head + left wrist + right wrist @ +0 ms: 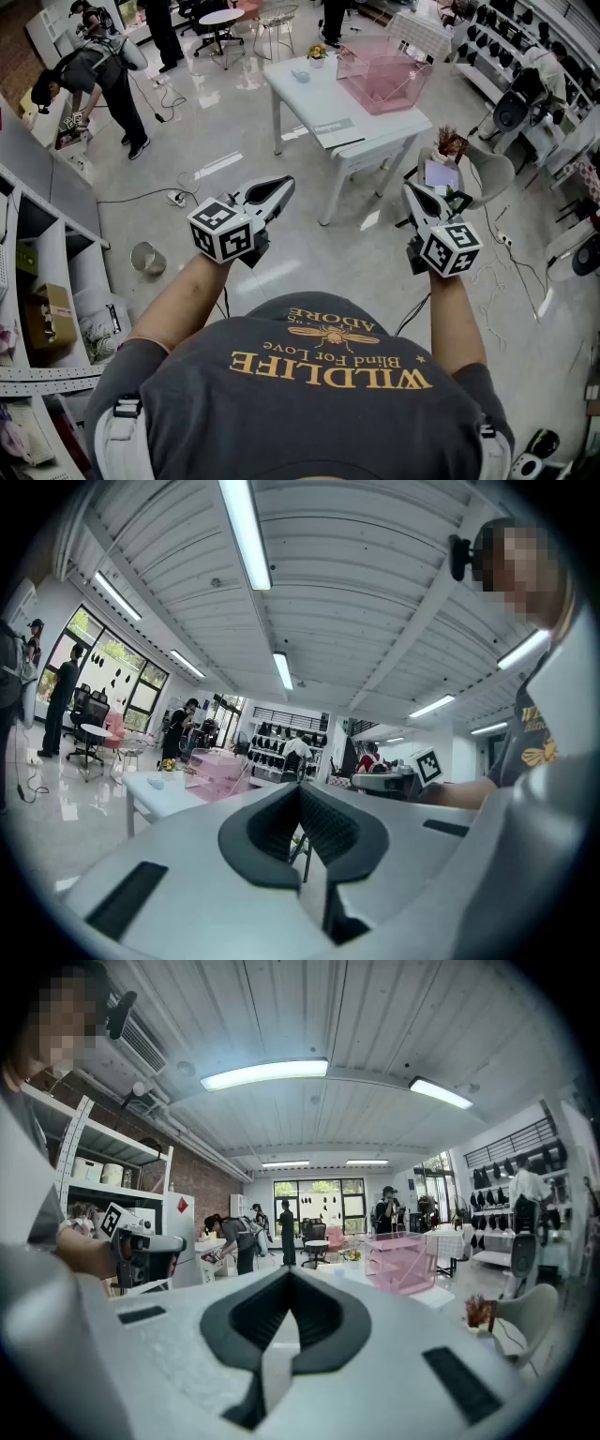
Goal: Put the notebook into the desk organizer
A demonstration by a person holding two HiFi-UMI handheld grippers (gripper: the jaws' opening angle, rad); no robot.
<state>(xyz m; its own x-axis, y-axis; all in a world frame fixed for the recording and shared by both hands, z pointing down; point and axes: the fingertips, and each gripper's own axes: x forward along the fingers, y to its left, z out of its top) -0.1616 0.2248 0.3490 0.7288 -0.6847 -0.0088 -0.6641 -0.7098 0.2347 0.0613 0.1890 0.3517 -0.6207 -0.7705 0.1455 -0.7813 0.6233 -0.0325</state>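
Head view looks down over a person's dark grey T-shirt (pixel 309 394) with yellow print, both forearms stretched forward toward a white rectangular table (pixel 323 98). The left gripper (pixel 286 185), white with black pads and a marker cube, is short of the table's near left corner, above the pale glossy floor (pixel 234 150). In the left gripper view its jaws are pressed together with nothing between them. The right gripper (pixel 410 190), built the same way, is short of the table's near right corner. In the right gripper view its pad tips meet and hold nothing.

On the table's near edge lies the flat grey notebook (pixel 336 131), well apart from both grippers. Farther back on the table, toward its right side, stands the translucent pink desk organizer (pixel 384 75), not touching the notebook. A small white bowl (pixel 300 75) and a little potted flower (pixel 317 53) sit at the table's far left end.

Beyond the table to the left, a bent-over person in dark clothes (pixel 103 75) stands near grey shelving.
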